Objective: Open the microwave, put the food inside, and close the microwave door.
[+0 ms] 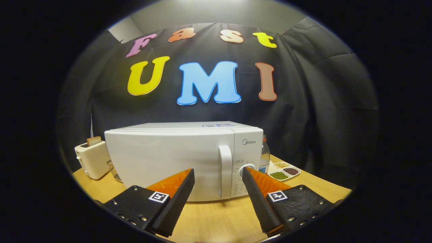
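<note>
In the gripper view, a white microwave (184, 158) is seen standing on a wooden surface (216, 219), set back toward its far edge and in front of the black cloth wall. Its door is shut, with a vertical handle (225, 170) at the door's right side and a round dial (248, 168) on the control panel just right of that. The tool (218, 173) is held spread open with nothing between its fingers; the handle is seen in the gap between the fingertips, and the fingers do not appear to touch the microwave. Near the left edge of the surface, beside the microwave, a white toaster (91, 158) is placed with a slice of bread (93, 140) standing up in its slot, and a wire basket (114, 170) is partly hidden between toaster and microwave. To the microwave's right, a clear bottle (265, 155) stands just beside it, and a divided white tray (284, 170) holding beans and grains lies toward the right edge.
</note>
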The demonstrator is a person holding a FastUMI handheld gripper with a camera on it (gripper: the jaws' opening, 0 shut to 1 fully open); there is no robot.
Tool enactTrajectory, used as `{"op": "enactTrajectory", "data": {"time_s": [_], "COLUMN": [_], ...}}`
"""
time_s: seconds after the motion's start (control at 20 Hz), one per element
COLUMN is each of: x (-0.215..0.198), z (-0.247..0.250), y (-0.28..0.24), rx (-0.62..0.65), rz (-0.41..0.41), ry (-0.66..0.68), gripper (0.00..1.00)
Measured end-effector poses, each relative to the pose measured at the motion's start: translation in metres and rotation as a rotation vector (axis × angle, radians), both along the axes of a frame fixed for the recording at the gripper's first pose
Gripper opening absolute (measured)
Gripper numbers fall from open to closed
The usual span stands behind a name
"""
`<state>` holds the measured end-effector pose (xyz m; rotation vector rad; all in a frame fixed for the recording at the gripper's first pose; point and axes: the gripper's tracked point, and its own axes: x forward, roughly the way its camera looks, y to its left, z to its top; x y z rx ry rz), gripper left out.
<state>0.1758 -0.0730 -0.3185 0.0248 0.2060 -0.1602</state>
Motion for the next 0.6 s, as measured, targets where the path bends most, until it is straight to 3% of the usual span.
{"op": "enactTrajectory", "data": {"time_s": [0.1,0.3,0.35,0.45,0.5,0.6], "x": [0.02,0.048,0.053,0.057,0.058,0.059], "z": [-0.012,-0.008,-0.013,-0.017,-0.019,-0.019], "y": [-0.001,-0.018,-0.023,-0.022,-0.024,-0.023], "rx": [0.054,0.039,0.032,0.036,0.044,0.058], "rz": [0.007,-0.03,-0.04,-0.027,-0.028,-0.013], "ry": [0.007,-0.021,-0.013,0.003,0.008,0.007], "gripper": [0.8,0.77,0.67,0.59,0.45,0.32]}}
